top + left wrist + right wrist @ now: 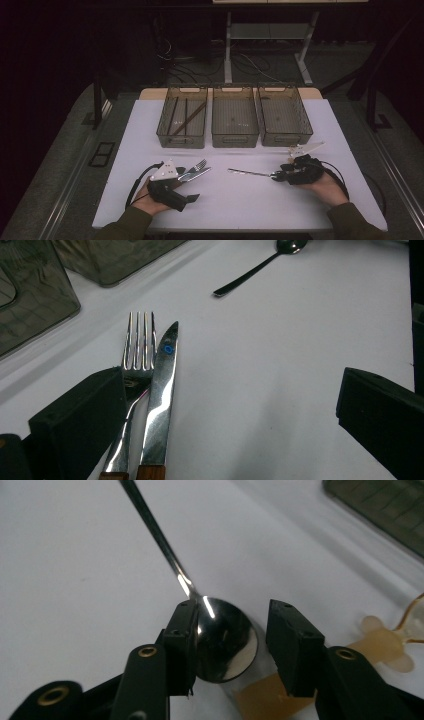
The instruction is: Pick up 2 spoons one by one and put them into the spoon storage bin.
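Note:
A fork and a wood-handled knife lie side by side on the white table. My left gripper stands open around them. In the left gripper view the fork and the knife lie close to the left jaw, with wide bare table up to the right jaw; the left gripper presses on nothing. A steel spoon lies at centre right, its handle pointing left. My right gripper is at its bowl. In the right gripper view the spoon's bowl sits between the parted jaws of the right gripper, unpressed.
Three smoky plastic trays stand in a row at the back: the left tray holds several dark sticks, while the middle tray and right tray look bare. A pale amber translucent shape shows on the table beside the right jaw.

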Available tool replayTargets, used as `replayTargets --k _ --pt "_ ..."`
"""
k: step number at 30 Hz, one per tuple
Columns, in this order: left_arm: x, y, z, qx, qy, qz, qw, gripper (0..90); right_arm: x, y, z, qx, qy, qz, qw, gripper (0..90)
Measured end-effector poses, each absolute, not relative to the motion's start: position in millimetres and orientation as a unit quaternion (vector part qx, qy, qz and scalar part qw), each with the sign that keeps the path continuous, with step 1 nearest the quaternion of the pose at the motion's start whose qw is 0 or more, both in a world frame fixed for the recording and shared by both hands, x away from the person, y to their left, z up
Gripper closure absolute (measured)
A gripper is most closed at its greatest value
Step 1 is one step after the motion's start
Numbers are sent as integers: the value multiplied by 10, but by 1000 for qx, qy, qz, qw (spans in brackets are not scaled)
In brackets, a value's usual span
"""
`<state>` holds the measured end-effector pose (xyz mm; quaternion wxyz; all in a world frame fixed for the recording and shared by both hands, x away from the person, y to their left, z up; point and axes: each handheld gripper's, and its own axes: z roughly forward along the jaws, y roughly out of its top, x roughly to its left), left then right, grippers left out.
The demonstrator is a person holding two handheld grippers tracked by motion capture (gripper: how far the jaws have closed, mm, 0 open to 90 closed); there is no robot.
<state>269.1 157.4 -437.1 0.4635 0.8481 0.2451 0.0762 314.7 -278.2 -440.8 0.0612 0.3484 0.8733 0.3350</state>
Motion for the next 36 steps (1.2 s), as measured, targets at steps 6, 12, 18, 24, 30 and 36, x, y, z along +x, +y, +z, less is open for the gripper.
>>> replayTargets --k 6,12,18,24,30,36 --pt "2687 1572 -4370 848 245 76 463 0 3122 -2743 -4420 333 883 327 55 643" --pt "2687 1571 -4371 848 245 76 463 0 3108 -2759 -4412 330 885 324 50 697" --pt "2687 1571 -4371 849 246 77 462 0 3087 -2795 -4380 323 886 331 46 791" --pt "2688 1572 -4371 848 246 77 462 0 3032 -2843 -4344 319 883 342 34 866" --pt "2687 1572 -4370 848 246 77 462 0 2994 -2835 -4330 317 885 340 39 881" --pt "2689 1577 -4367 849 244 78 463 0 2995 -2830 -4324 324 880 345 35 883"
